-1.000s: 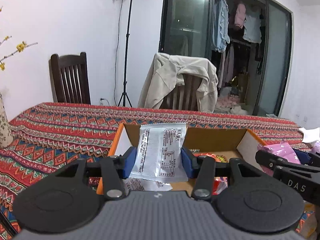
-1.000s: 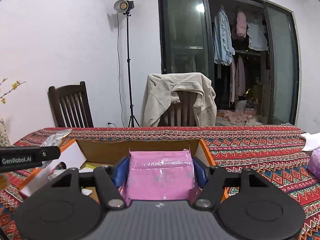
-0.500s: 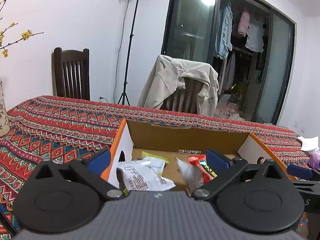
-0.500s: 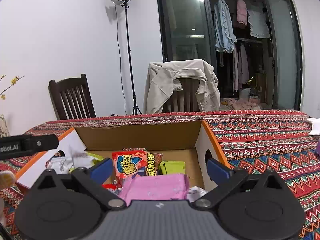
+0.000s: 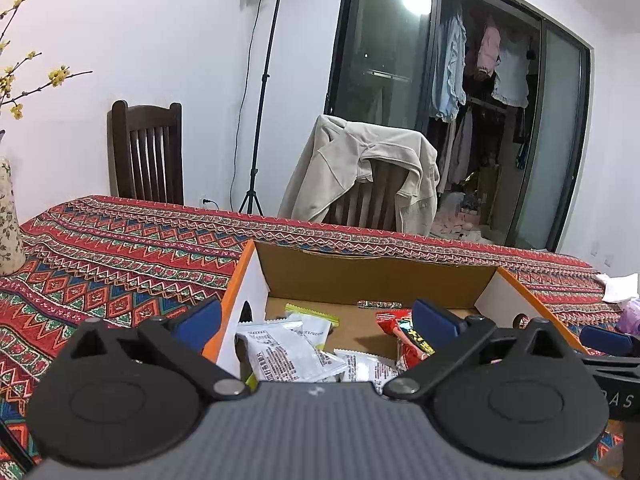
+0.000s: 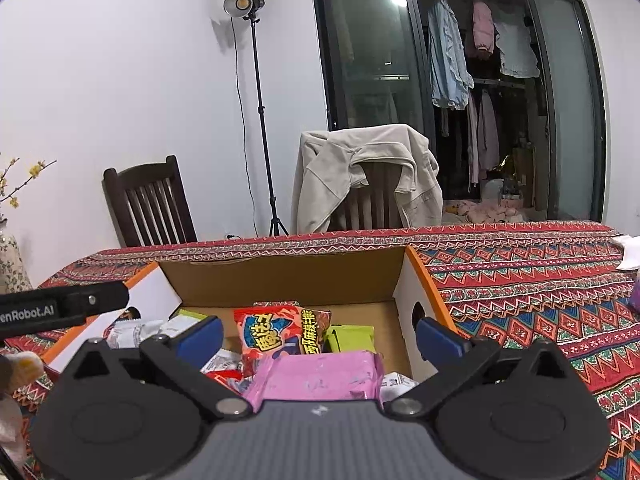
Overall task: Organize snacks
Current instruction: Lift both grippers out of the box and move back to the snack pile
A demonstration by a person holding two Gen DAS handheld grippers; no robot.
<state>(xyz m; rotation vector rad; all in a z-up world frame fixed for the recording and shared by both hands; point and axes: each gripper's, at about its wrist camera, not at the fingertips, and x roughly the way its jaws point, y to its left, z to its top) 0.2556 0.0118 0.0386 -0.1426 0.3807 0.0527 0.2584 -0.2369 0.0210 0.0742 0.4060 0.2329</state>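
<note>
An open cardboard box (image 5: 372,276) with orange edges stands on the patterned tablecloth and holds several snack packets. My left gripper (image 5: 316,316) hangs open over its near left side, above a white packet (image 5: 280,354) lying loose in the box. My right gripper (image 6: 320,336) is over the same box (image 6: 288,280); its jaws are opening wide, and a pink packet (image 6: 320,376) lies free below them, touched by neither pad. Behind the pink packet lie a red packet (image 6: 280,332) and a green packet (image 6: 350,338).
Two wooden chairs stand behind the table, one draped with a beige jacket (image 5: 360,172). A light stand (image 5: 260,120) is by the wall. A flowered vase (image 5: 8,224) sits at the table's left, a white tissue (image 5: 620,286) and a purple packet (image 5: 630,314) at the right.
Both grippers opened. The white packet dropped from the left one and the pink packet from the right one; both now lie in the box.
</note>
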